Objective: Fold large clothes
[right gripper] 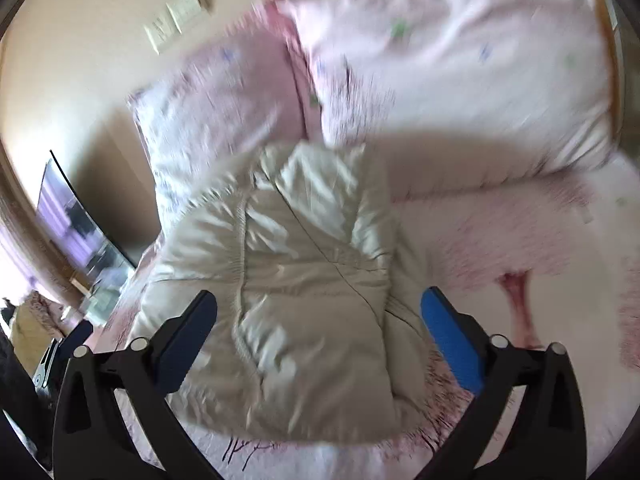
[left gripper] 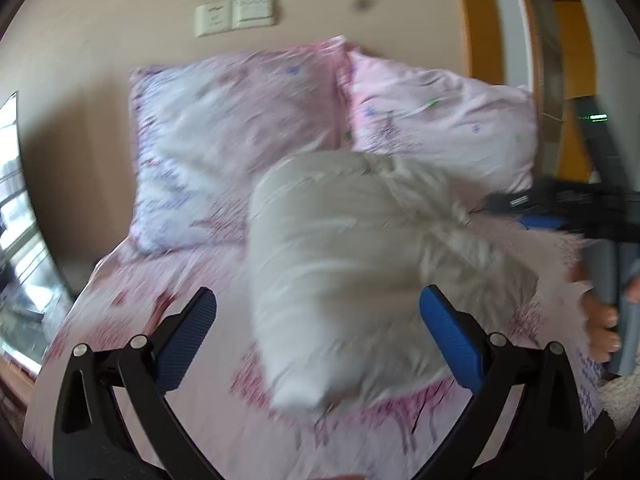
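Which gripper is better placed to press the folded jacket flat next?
Probably right: the right gripper hangs open over the jacket's middle; the left gripper, open, faces only its near end.

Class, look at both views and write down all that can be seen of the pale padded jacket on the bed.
The jacket is off-white to light beige, puffy and quilted, with a slightly shiny shell that looks like down-jacket fabric. Stitched seams and a gathered, elastic-looking line cross it. It lies folded into a thick bundle on the pink patterned bedsheet, its far end near the two pillows. Both views are blurred. Neither gripper's fingers touch it; it lies beyond the open fingers in each view.
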Available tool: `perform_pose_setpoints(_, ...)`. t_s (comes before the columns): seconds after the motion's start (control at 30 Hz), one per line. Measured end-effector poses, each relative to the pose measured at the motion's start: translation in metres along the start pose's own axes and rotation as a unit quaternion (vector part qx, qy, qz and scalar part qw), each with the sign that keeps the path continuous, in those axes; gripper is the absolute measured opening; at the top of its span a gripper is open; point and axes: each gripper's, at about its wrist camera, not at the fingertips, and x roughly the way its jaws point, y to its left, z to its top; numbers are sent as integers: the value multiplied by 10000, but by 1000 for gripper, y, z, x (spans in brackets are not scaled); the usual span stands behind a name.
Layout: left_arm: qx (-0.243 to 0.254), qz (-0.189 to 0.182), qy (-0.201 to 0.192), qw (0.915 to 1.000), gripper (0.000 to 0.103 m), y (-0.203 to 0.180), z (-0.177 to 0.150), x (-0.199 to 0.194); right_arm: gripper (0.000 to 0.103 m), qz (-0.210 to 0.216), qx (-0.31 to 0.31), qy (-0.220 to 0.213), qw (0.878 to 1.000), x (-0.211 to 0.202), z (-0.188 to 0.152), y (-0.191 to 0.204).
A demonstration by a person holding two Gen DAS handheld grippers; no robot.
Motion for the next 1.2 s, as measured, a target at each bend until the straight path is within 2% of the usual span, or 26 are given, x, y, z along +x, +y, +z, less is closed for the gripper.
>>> perform_pose_setpoints(0.07,-171,166,175,9996,101,9,-9,-6,102,-161,-164,-226,9995,-22,-13,10)
perform_pose_setpoints(0.13,-277,135,275,9991,101,14,-15,-10,102,-429,-360,-304,9980,-38,-27,19)
perform_pose_setpoints(0.27,-416,315,438,9977,101,23,-27,-20,102,-1021,-791,-168,9915,-45,-48,36)
perform_pose_setpoints(0.43,-294,600,782,9947,101,20,-46,-26,102,-1303,-835,-188,9878,-56,-75,36)
perform_pose_setpoints(0.53,-294,609,1058,9921,101,18,-55,-24,102,-1341,-728,-136,9882,-59,-84,34)
perform_pose_setpoints(0.93,-207,616,1527,9861,101,6,-76,-19,102,-1344,-668,451,9876,-54,-118,40)
perform_pose_setpoints(1.2,-197,668,1965,9780,101,3,-88,-19,102,-1663,-971,952,9767,-47,-139,54)
